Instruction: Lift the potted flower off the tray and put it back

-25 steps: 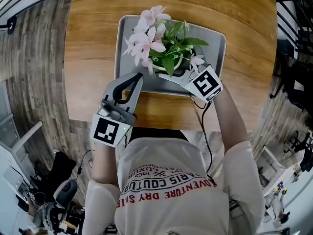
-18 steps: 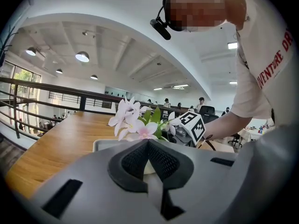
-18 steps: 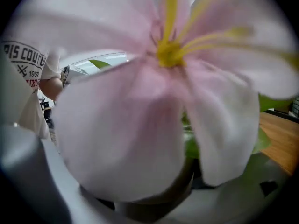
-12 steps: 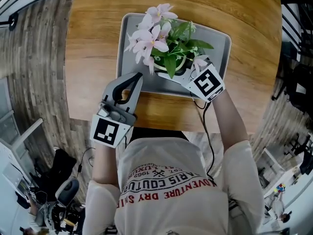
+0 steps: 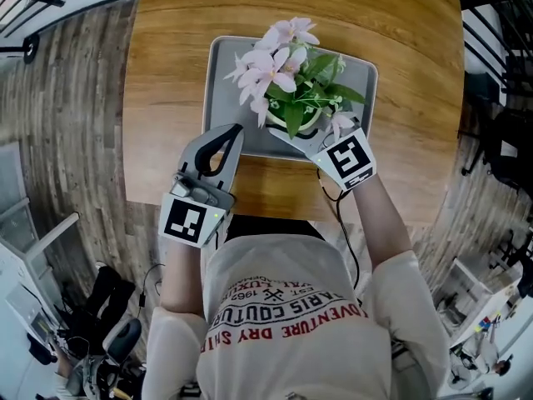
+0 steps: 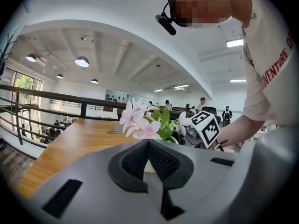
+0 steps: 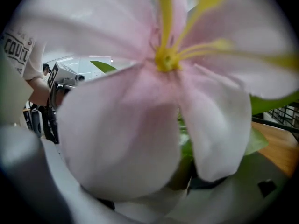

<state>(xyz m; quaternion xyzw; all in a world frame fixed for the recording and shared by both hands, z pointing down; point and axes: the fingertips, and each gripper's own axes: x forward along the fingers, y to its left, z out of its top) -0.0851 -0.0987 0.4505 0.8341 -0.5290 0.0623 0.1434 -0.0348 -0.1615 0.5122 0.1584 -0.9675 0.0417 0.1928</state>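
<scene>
A round table of warm, light brown wood point(image 5: 166, 73) carries a flat grey rectangular tray point(image 5: 221, 98), and over the near right part of that tray sits the potted flower point(image 5: 291, 98), pale pink blooms and green leaves in a round white pot. From above I cannot tell whether the pot rests on the tray or hangs just clear of it. The right gripper point(image 5: 312, 136), grey with a black-and-white marker cube point(image 5: 348, 160) on its back, reaches in under the leaves from the near side. 1 big pink bloom point(image 7: 140, 101) fills almost all of its own view, yet low in that view the white pot rim point(image 7: 154, 209) lies right at the jaws, which look clamped onto it. The left gripper point(image 5: 236, 129), the same grey make, points at the near left part of the tray, just beside the pot and apart from it. Its 2 black-padded jaws are pressed together with nothing between them point(image 6: 148, 143), and the flowers point(image 6: 147, 125) stand just beyond its tip.
</scene>
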